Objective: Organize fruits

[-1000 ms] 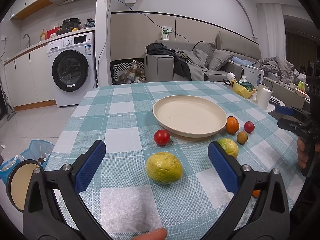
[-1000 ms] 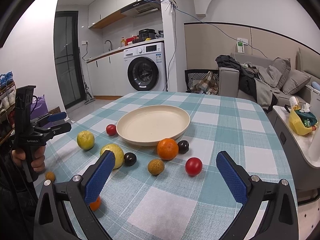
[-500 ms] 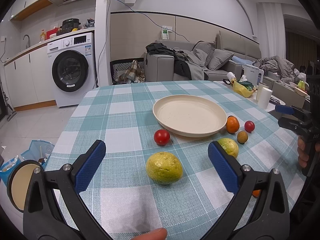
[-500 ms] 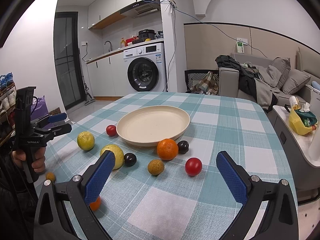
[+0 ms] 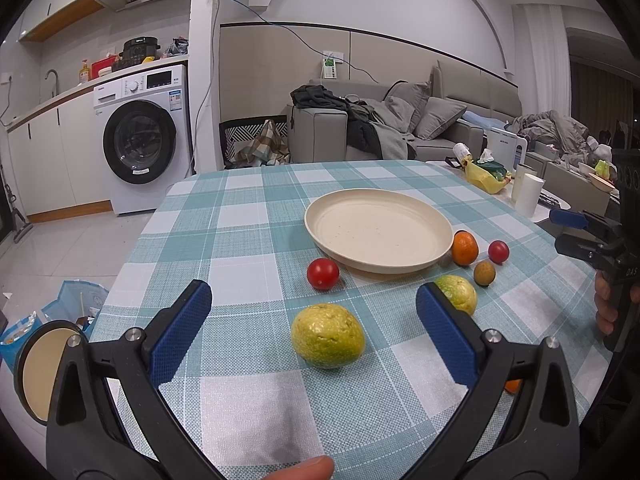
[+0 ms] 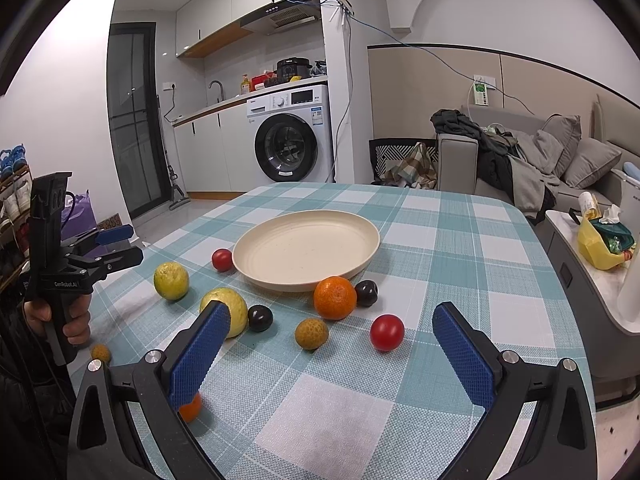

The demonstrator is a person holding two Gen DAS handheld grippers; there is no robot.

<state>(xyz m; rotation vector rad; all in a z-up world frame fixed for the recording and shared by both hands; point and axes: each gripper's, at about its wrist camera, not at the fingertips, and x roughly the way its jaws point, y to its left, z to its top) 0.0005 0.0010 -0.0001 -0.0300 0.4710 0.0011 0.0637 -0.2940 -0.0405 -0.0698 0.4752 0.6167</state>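
Left gripper (image 5: 314,320) spread wide around yellow-green citrus (image 5: 327,335) at lower centre; right gripper (image 6: 332,344) wide, holding nothing, below cream plate (image 6: 256,254)

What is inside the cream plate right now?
Nothing: the plate holds no fruit in either view, only faint specks. All the fruits lie around it on the tablecloth. What is under the plate cannot be seen.

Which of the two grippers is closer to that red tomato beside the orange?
The right gripper; the red tomato lies just ahead, between its open fingers. The left gripper hovers across the table over a yellow-green citrus.
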